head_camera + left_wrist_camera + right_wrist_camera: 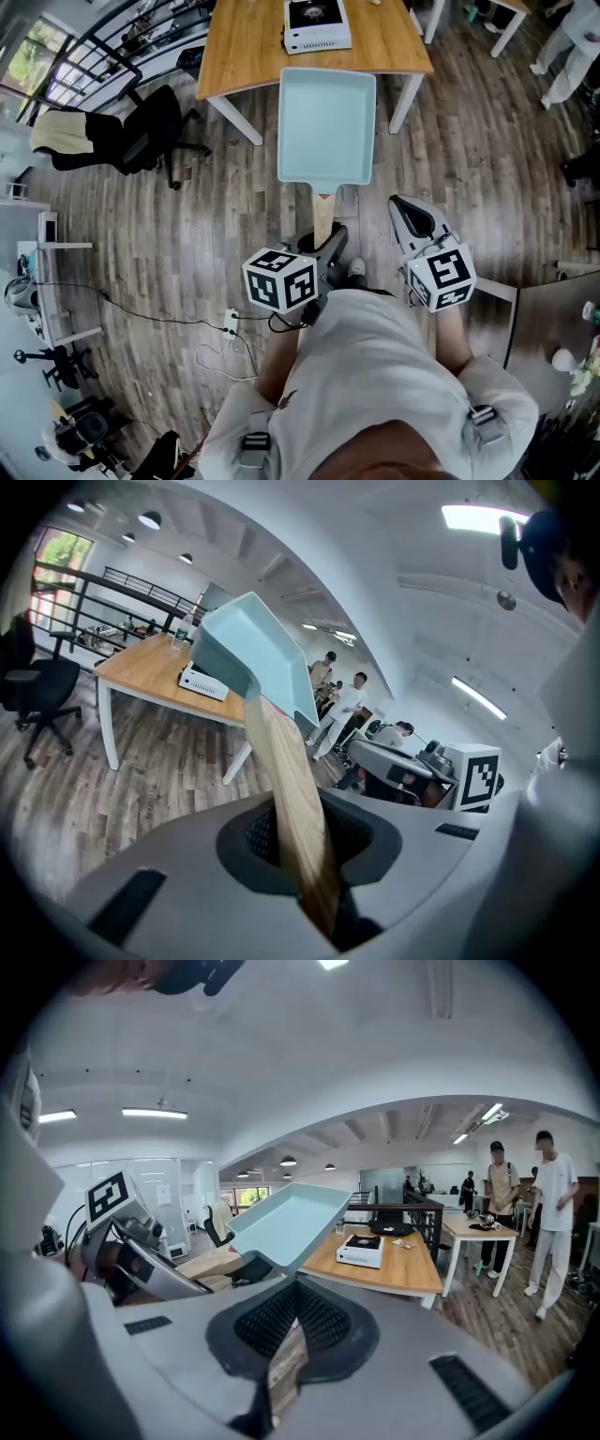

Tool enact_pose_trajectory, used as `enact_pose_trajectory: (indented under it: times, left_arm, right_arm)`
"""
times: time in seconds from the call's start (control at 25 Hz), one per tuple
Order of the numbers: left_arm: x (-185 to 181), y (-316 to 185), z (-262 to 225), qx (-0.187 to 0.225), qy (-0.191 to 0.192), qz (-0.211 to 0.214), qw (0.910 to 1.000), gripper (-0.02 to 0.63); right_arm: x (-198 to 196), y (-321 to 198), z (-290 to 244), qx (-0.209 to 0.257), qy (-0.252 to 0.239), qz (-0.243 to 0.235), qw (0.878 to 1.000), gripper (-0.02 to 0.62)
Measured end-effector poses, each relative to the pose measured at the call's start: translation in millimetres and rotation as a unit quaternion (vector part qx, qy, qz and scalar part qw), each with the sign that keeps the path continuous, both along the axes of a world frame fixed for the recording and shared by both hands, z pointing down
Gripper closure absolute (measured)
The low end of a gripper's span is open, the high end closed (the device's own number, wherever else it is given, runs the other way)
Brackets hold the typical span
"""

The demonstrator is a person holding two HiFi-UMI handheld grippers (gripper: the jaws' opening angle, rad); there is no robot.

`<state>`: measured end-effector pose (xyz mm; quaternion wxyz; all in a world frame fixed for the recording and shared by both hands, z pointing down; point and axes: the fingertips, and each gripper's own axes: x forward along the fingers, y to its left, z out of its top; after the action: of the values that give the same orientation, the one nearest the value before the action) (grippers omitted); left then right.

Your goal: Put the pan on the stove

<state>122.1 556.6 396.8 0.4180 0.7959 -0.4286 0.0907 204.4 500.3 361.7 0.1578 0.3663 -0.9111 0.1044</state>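
Note:
A light blue square pan [326,127] with a wooden handle [323,211] hangs in the air above the floor, just short of the wooden table [244,47]. My left gripper [328,246] is shut on the end of that handle [291,789], and the pan [253,653] tilts away from it. A white portable stove [317,25] with a black top sits on the table beyond the pan. My right gripper [405,208] hovers to the right of the handle, shut and holding nothing. In the right gripper view the pan [286,1218] is at the left and the stove [360,1251] behind it.
A black office chair [141,131] stands left of the table. A cable and power strip [230,323] lie on the wood floor by my feet. White table legs [405,103] flank the pan. Two people [553,1213] stand by another table at the right.

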Motion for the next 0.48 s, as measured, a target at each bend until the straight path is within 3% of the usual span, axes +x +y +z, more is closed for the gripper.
enact_pose_trajectory:
  times: [0.48]
  left_arm:
    - [-23,-55,9,-0.005,0.01,0.023,0.9997,0.545]
  right_arm:
    - [-21,-54,9,-0.004,0.014,0.024,1.0,0.575]
